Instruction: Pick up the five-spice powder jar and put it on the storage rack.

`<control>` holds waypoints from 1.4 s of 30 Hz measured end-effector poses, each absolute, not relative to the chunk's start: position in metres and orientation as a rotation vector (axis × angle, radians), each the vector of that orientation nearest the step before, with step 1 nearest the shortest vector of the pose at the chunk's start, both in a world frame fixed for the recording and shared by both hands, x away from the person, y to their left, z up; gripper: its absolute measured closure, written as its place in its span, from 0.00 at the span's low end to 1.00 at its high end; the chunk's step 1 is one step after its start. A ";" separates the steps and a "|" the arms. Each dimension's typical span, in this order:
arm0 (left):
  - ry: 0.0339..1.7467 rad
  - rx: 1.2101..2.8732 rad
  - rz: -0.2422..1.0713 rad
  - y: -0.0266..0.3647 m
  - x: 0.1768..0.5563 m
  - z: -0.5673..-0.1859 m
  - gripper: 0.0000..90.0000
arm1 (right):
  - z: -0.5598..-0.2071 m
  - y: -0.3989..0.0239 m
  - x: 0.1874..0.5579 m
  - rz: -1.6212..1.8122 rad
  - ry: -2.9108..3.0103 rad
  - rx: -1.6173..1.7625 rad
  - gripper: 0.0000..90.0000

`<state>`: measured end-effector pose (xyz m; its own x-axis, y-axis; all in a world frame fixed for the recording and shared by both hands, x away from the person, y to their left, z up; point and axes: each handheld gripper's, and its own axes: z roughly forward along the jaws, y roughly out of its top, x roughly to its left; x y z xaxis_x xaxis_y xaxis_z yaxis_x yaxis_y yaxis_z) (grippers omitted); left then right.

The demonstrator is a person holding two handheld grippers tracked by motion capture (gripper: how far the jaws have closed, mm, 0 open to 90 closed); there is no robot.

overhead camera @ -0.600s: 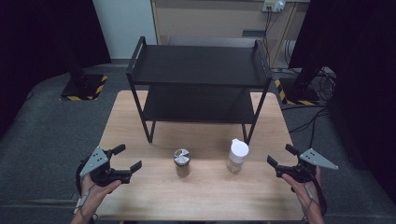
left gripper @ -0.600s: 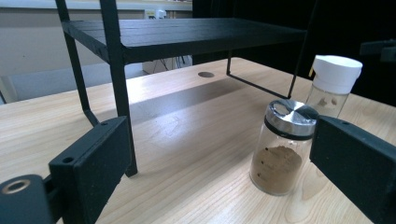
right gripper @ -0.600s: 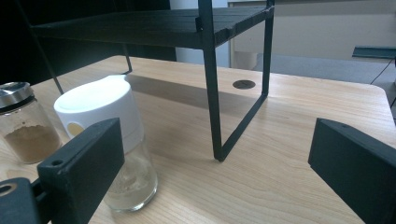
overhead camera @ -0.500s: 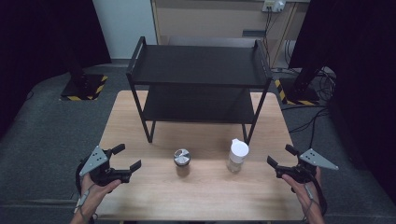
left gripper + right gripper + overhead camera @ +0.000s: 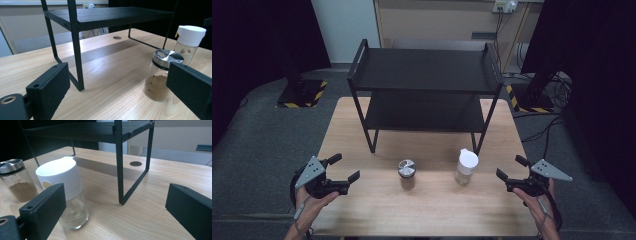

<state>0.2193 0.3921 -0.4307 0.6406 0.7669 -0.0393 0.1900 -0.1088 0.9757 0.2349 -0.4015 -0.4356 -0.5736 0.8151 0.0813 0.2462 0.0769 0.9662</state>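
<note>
2 jars (image 5: 407, 172) mid-table, jaws wide, apart

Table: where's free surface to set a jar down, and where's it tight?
Bare wood lies between the left gripper and the steel-lidded jar, between the white-capped jar and the right gripper, and along the near edge of the table. Both tiers of the black rack look bare. Tightest: the gap between the jars, just before the rack's front legs.
</note>
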 end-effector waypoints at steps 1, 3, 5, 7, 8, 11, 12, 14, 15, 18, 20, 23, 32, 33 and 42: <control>0.795 1.642 0.587 0.393 0.219 -0.430 0.04 | -0.435 -0.402 0.235 1.525 1.873 1.045 0.04; 0.793 1.640 0.589 0.393 0.218 -0.430 0.03 | -0.435 -0.402 0.235 1.526 1.875 1.040 0.04; 0.790 1.640 0.581 0.394 0.219 -0.430 0.03 | -0.435 -0.403 0.235 1.529 1.877 1.041 0.04; 0.794 1.641 0.579 0.394 0.219 -0.429 0.02 | -0.435 -0.404 0.235 1.527 1.878 1.046 0.03; 0.794 1.645 0.565 0.395 0.220 -0.429 0.02 | -0.436 -0.404 0.235 1.528 1.877 1.049 0.03; 0.795 1.652 0.548 0.396 0.221 -0.428 0.01 | -0.436 -0.405 0.234 1.533 1.874 1.052 0.03; 0.792 1.656 0.529 0.397 0.223 -0.428 0.01 | -0.436 -0.405 0.234 1.536 1.872 1.053 0.02; 0.783 1.678 0.529 0.395 0.223 -0.427 0.01 | -0.436 -0.405 0.234 1.534 1.878 1.044 0.02; 0.779 1.676 0.521 0.396 0.224 -0.427 0.01 | -0.436 -0.405 0.235 1.536 1.883 1.044 0.02; 0.775 1.672 0.514 0.396 0.224 -0.427 0.01 | -0.436 -0.405 0.237 1.537 1.905 1.032 0.02; 0.772 1.672 0.509 0.397 0.223 -0.426 0.01 | -0.436 -0.404 0.237 1.540 1.910 1.026 0.02; 0.765 1.665 0.512 0.398 0.221 -0.426 0.01 | -0.435 -0.404 0.238 1.541 1.916 1.022 0.02; 0.788 1.625 0.514 0.400 0.221 -0.421 0.01 | -0.435 -0.402 0.241 1.548 1.935 1.010 0.02; 0.791 1.628 0.518 0.401 0.221 -0.419 0.01 | -0.434 -0.402 0.240 1.549 1.932 1.002 0.02; 0.765 1.685 0.512 0.412 0.219 -0.390 0.01 | -0.433 -0.405 0.235 1.559 1.902 1.020 0.02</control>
